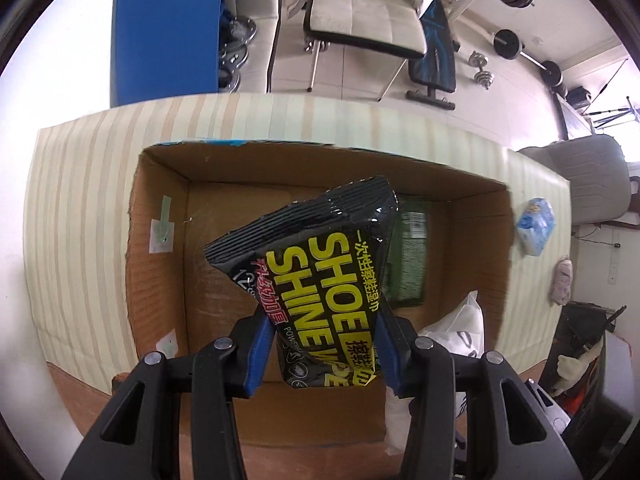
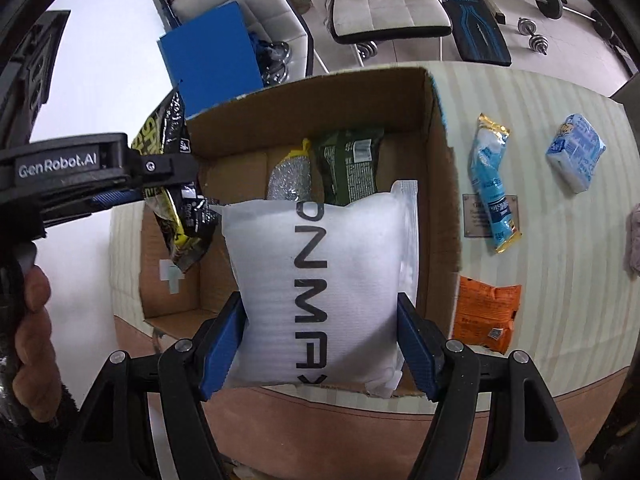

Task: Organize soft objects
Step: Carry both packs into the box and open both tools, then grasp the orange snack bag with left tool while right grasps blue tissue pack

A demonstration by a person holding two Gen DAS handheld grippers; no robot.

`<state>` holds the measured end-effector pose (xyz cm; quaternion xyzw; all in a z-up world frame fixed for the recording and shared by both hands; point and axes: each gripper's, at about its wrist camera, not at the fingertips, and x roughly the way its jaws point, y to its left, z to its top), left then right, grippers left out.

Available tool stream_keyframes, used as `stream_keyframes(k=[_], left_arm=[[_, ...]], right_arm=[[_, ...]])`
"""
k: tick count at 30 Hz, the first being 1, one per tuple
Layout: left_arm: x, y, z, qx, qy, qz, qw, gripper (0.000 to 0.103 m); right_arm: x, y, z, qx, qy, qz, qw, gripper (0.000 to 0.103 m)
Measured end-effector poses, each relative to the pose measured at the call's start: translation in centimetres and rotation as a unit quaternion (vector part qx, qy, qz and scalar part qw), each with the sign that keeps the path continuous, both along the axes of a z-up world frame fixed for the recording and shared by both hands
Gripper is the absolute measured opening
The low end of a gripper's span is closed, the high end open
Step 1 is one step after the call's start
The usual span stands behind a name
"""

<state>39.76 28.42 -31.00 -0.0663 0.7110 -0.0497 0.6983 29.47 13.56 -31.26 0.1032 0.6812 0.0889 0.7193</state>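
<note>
My left gripper (image 1: 324, 344) is shut on a black and yellow shoe shine wipes pack (image 1: 320, 256) and holds it above the open cardboard box (image 1: 156, 216). The same pack (image 2: 176, 184) and left gripper show at the left of the right wrist view. My right gripper (image 2: 320, 340) is shut on a white foam pouch (image 2: 320, 280) with black letters, held over the near side of the box (image 2: 440, 168). Inside the box lie a green packet (image 2: 352, 168) and a silver scrubber (image 2: 290, 180). The white pouch (image 1: 460, 320) shows at the box's right in the left wrist view.
On the striped table (image 2: 560, 280), right of the box, lie a long blue packet (image 2: 494, 188), a blue tissue pack (image 2: 576, 152), an orange packet (image 2: 486, 312) and a grey cloth (image 2: 634, 240). A blue board (image 1: 164, 32), white chairs and dumbbells stand beyond the table.
</note>
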Motion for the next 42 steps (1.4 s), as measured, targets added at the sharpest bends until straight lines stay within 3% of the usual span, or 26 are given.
stream_keyframes(k=[7, 13, 16, 21, 23, 25, 26, 27, 30, 32, 37, 42], left_arm=[[3.6, 0.4, -6.1, 0.015, 0.044, -0.026, 0.9986, 0.043], [5.6, -0.7, -10.1, 0.045, 0.083, -0.077, 0.9925, 0.043], [6.0, -1.2, -11.4, 0.054, 0.095, -0.095, 0.9894, 0.044], [6.1, -0.7, -11.9, 0.043, 0.116, -0.080, 0.9891, 0.046], [6.1, -0.3, -11.6, 0.026, 0.119, -0.067, 0.9903, 0.048], [6.1, 0.1, -10.4, 0.005, 0.111, -0.060, 0.9921, 0.058], [5.9, 0.2, -9.3, -0.002, 0.100, -0.059, 0.9933, 0.069], [5.7, 0.3, -8.2, -0.006, 0.089, -0.060, 0.9942, 0.080], [4.5, 0.3, -4.5, -0.004, 0.048, -0.063, 0.9969, 0.089], [3.5, 0.7, -2.2, 0.006, 0.021, -0.062, 0.9978, 0.097], [-1.5, 2.1, 3.0, 0.031, -0.051, -0.066, 0.9960, 0.098], [-5.5, 3.2, 6.0, 0.037, -0.090, -0.062, 0.9934, 0.098]], right_arm=[[1.1, 2.6, -5.8, -0.060, 0.036, 0.012, 0.997, 0.074], [1.6, 3.3, -8.8, -0.085, 0.060, 0.010, 0.995, 0.074], [1.5, 3.4, -9.8, -0.091, 0.072, 0.009, 0.993, 0.074], [1.6, 3.4, -10.5, -0.092, 0.092, -0.003, 0.992, 0.078], [1.5, 3.2, -10.4, -0.083, 0.098, -0.013, 0.992, 0.079], [1.5, 2.9, -9.8, -0.070, 0.101, -0.023, 0.992, 0.079], [1.6, 2.7, -9.4, -0.066, 0.098, -0.024, 0.993, 0.079], [1.6, 2.5, -8.9, -0.064, 0.092, -0.026, 0.993, 0.082], [1.6, 2.3, -7.0, -0.051, 0.072, -0.031, 0.996, 0.096], [1.3, 2.2, -5.4, -0.047, 0.057, -0.034, 0.997, 0.100], [0.7, 1.8, -1.5, -0.061, 0.013, -0.032, 0.998, 0.103], [-1.4, 1.6, 2.7, -0.061, -0.022, -0.028, 0.998, 0.103]])
